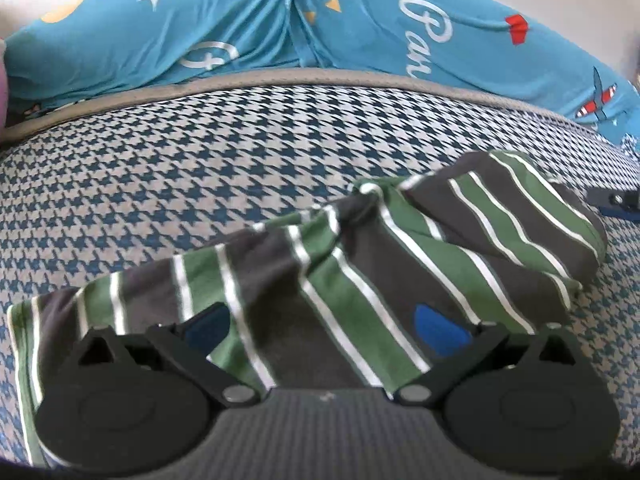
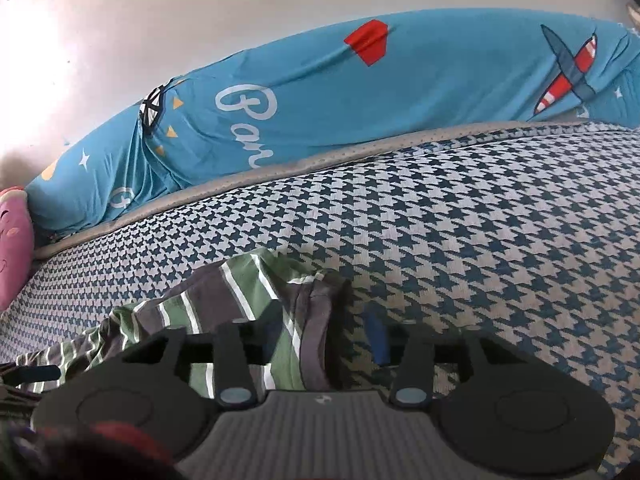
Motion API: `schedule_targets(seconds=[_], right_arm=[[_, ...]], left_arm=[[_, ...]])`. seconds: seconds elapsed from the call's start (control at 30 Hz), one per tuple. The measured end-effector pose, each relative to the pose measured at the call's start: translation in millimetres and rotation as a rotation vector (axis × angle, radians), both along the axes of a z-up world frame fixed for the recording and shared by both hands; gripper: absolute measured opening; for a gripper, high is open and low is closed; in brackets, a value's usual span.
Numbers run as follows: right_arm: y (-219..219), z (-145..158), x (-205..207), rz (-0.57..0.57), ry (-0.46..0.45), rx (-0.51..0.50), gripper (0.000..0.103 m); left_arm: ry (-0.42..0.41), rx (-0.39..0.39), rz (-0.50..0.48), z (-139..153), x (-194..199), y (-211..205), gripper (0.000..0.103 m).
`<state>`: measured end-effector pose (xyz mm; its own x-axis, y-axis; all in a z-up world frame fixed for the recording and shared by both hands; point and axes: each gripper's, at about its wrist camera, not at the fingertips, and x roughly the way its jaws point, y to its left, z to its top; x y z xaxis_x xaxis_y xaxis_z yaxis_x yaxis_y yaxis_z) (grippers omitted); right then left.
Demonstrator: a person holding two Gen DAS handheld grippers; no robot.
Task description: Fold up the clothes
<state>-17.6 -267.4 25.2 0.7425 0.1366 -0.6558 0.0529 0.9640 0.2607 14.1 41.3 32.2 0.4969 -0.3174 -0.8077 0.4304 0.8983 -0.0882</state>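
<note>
Striped garment [image 1: 360, 264]: broad bands of green and dark grey, each divided by thin white lines; same pattern confirmed in the right wrist view [image 2: 240, 312].

Bed cover [image 1: 160, 184]: houndstooth check in dark teal-blue on pale grey-white, edged along the far side by a plain grey-beige border strip [image 1: 280, 78].

Blue sheet [image 1: 240, 28]: bright turquoise, printed with white script lettering, white stars, small orange-yellow triangles, red paper-plane shapes and a red-and-white striped aeroplane.

Pink cushion [image 2: 14, 240]: pink-mauve, at the left margin.

Left gripper [image 1: 324, 326]: black body, blue finger pads. Right gripper [image 2: 324, 340]: black, blue pads.
</note>
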Motion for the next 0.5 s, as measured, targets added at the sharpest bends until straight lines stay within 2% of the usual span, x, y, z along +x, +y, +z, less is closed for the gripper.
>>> schedule_targets(seconds=[0.13, 0.5], right_arm=[[-2.0, -9.4, 7.3, 0.001, -0.010, 0.023, 0.057], [6.7, -35.4, 28.9, 0.035, 0.002, -0.019, 0.059]], left_arm=[[0.006, 0.004, -0.021, -1.6, -2.1, -3.1, 0.103], [0.027, 0.010, -0.031, -6.0, 0.6, -5.7, 0.103]])
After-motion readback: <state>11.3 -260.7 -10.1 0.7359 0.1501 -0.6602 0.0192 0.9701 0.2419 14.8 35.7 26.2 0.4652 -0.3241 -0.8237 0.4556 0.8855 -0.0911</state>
